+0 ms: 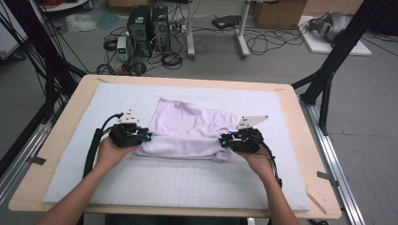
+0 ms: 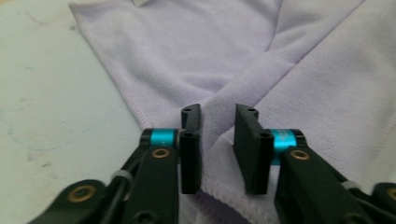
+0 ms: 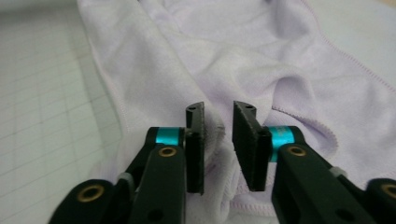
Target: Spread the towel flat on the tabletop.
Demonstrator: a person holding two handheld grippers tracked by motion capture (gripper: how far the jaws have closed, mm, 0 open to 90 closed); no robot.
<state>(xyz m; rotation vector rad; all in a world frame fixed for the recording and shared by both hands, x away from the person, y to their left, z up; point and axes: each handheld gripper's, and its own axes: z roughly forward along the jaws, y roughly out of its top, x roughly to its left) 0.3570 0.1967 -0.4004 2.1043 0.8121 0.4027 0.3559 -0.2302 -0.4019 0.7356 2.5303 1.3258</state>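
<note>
A pale lilac cloth (image 1: pixel 187 124) lies rumpled on the white gridded mat (image 1: pixel 187 183), its near part doubled over. My left gripper (image 1: pixel 149 137) sits at the cloth's near left end. In the left gripper view, my left gripper (image 2: pixel 217 112) has its jaws close together around a raised fold of the cloth (image 2: pixel 187 46). My right gripper (image 1: pixel 223 139) sits at the near right end. In the right gripper view, my right gripper (image 3: pixel 218 108) pinches a bunched hem of the cloth (image 3: pixel 210 46) between narrow-set jaws.
The mat lies on a wooden table (image 1: pixel 61 140) with rounded corners. Black frame posts (image 1: pixel 328 70) stand at both sides. Computer towers (image 1: pixel 148 28) and cables sit on the floor beyond the far edge. A small white tag (image 1: pixel 176 103) marks the cloth's far hem.
</note>
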